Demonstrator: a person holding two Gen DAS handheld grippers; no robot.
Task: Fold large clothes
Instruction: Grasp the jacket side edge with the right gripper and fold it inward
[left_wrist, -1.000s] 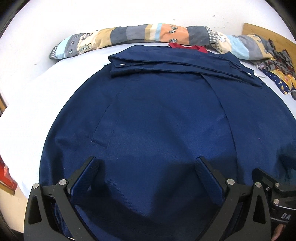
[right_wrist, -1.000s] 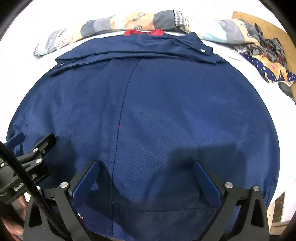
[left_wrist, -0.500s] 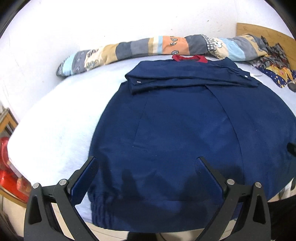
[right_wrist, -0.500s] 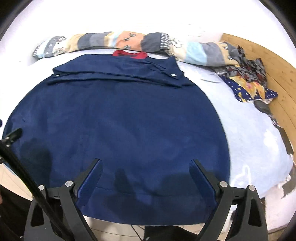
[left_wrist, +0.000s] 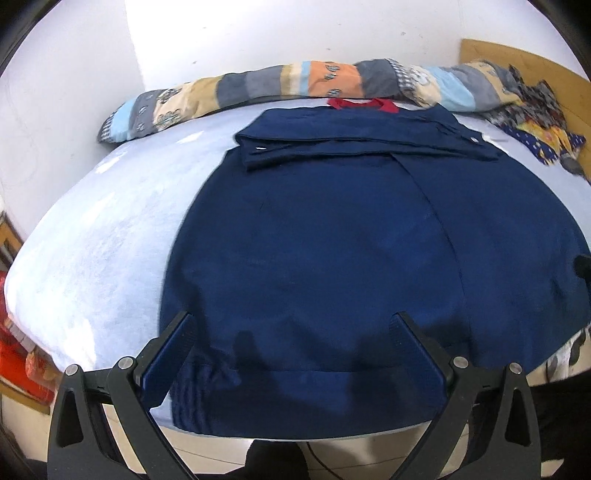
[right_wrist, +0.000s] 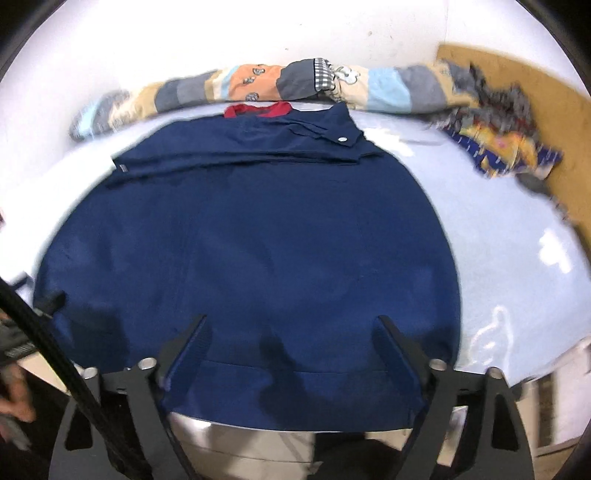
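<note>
A large navy jacket (left_wrist: 354, 236) (right_wrist: 251, 243) lies flat on a pale blue bed, its sleeves folded across the top below a red collar (left_wrist: 364, 104) (right_wrist: 258, 109). Its hem hangs over the bed's near edge. My left gripper (left_wrist: 291, 325) hovers open above the hem near the jacket's left side, nothing between its fingers. My right gripper (right_wrist: 291, 328) hovers above the hem toward the jacket's right side; its jaws are closing, still wide apart, with nothing pinched. The left gripper's tip (right_wrist: 51, 301) shows at the right wrist view's left edge.
A patchwork bolster (left_wrist: 295, 85) (right_wrist: 280, 83) lies along the far wall. Crumpled patterned clothes (left_wrist: 539, 125) (right_wrist: 495, 144) sit at the far right by a wooden headboard (right_wrist: 554, 122). Bare sheet (left_wrist: 103, 243) (right_wrist: 517, 258) flanks the jacket. A red item (left_wrist: 18, 365) sits low left.
Both grippers have pulled back and risen from the jacket, so its hem and the bed's near edge now show. The two have drifted apart. The right gripper's fingers stand slightly narrower.
</note>
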